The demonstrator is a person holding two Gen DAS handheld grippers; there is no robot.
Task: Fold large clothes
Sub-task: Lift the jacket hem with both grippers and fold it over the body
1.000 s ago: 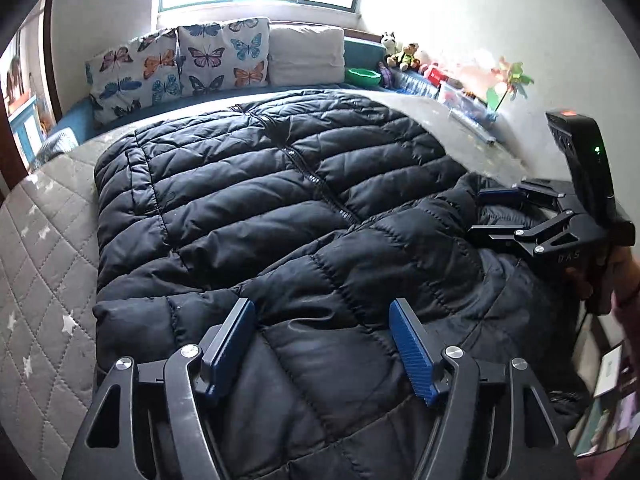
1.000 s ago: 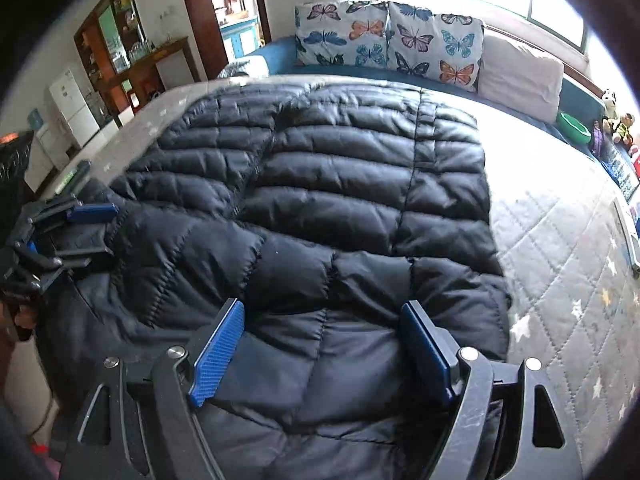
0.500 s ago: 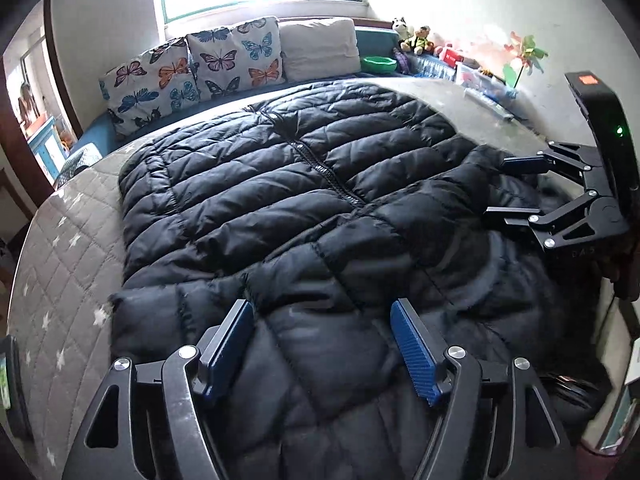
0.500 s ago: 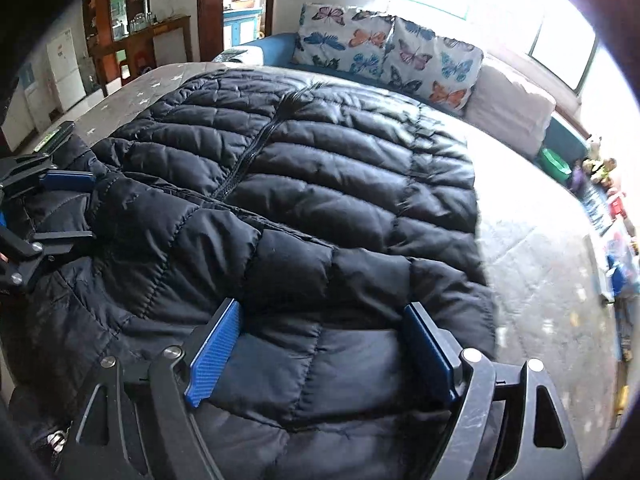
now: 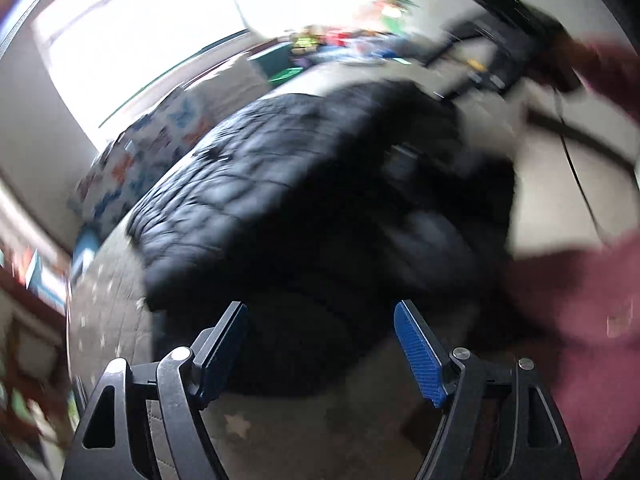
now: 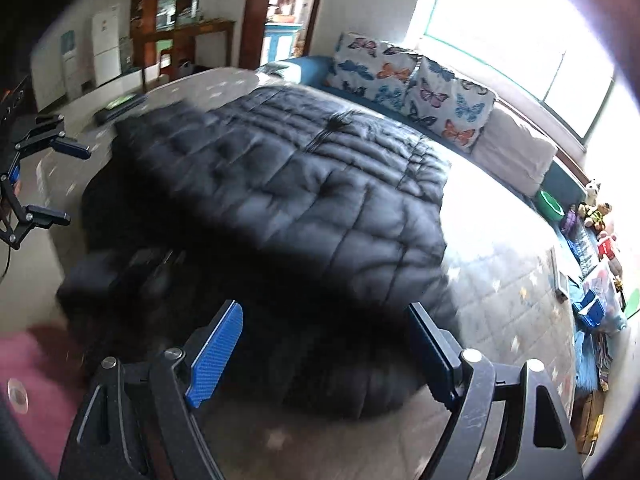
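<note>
Both grippers, left (image 5: 320, 350) and right (image 6: 326, 350), hang with jaws spread wide, holding nothing, so I judge I'm between grabs; the black puffer jacket (image 6: 304, 200) lies partly doubled on the bed (image 6: 504, 292).

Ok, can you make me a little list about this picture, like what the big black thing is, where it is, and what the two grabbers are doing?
big black thing: puffy black jacket
where: spread on the grey star-quilted bed
behind it: butterfly pillows under the window
left gripper: fingers wide open, holding nothing, above the jacket's near edge
right gripper: fingers wide open, holding nothing, above the jacket's near edge
picture quality: left view very blurry
</note>
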